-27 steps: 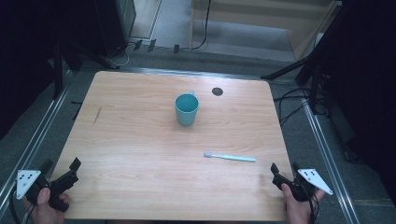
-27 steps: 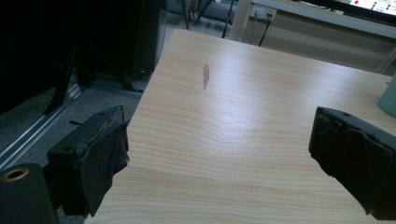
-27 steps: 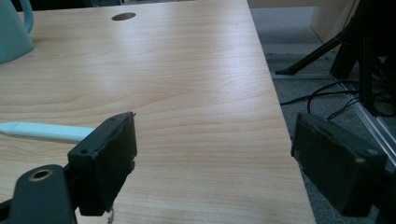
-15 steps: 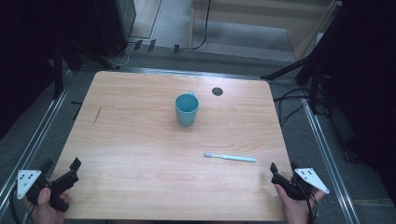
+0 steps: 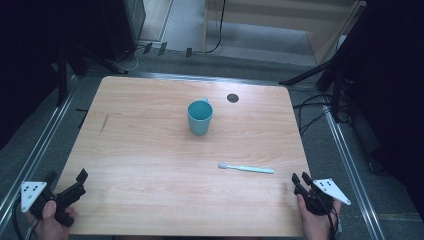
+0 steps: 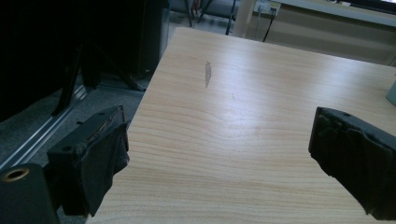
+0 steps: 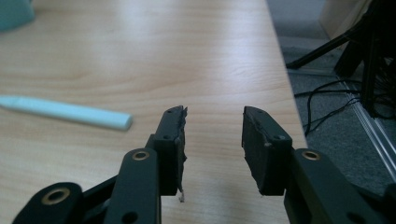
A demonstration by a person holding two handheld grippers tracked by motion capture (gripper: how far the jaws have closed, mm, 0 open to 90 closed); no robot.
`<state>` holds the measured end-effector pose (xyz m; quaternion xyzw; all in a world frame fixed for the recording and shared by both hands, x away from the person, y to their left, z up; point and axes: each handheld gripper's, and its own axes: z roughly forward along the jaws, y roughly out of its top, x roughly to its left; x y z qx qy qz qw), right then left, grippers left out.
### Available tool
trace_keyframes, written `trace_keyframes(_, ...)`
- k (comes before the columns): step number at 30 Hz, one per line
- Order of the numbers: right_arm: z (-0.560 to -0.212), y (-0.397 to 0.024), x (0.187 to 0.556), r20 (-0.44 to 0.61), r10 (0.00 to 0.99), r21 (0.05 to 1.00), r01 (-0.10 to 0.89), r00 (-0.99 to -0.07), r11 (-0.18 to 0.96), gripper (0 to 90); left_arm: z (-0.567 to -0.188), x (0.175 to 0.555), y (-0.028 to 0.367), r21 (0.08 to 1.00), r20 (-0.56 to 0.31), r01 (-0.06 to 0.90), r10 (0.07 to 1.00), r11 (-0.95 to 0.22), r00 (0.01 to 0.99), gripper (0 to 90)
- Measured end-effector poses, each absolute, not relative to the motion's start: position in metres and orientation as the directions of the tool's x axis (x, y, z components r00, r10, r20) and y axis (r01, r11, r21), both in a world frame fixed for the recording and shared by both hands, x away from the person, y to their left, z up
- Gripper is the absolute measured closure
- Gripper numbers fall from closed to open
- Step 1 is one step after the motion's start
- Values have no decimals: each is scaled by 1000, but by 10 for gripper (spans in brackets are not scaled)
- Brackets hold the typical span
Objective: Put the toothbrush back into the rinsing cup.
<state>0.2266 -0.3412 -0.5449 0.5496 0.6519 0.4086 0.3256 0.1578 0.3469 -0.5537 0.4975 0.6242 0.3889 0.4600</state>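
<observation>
Holding my right gripper at the table's near right corner, jaws parted a little with nothing between them; the toothbrush lies flat on the wood just beside it, toward the middle. My left gripper sits at the near left corner, jaws spread wide and empty. The teal cup stands upright, well apart from both.

A lab or recording studio is suggested: a bare wooden table is framed by metal floor rails, dark stands and trailing cables on grey carpet, with black equipment behind.
</observation>
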Motion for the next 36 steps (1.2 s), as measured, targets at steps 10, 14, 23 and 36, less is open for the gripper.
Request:
trace_keyframes(10, -512, -320, 256, -23, 924, 795, 553, -383, 249, 709, -554, 157, 346, 947, -173, 264, 982, 186, -70, 51)
trace_keyframes(14, -493, -310, 277, -63, 914, 752, 583, -402, 308, 753, -554, 158, 347, 943, -186, 268, 980, 199, -74, 52)
trace_keyframes(23, -488, -279, 326, -124, 890, 526, 732, -438, 434, 900, -554, 158, 347, 943, -191, 263, 979, 203, -73, 52)
trace_keyframes(36, -508, -255, 345, -81, 868, 358, 799, -490, 484, 900, -554, 158, 348, 942, -198, 261, 978, 209, -71, 51)
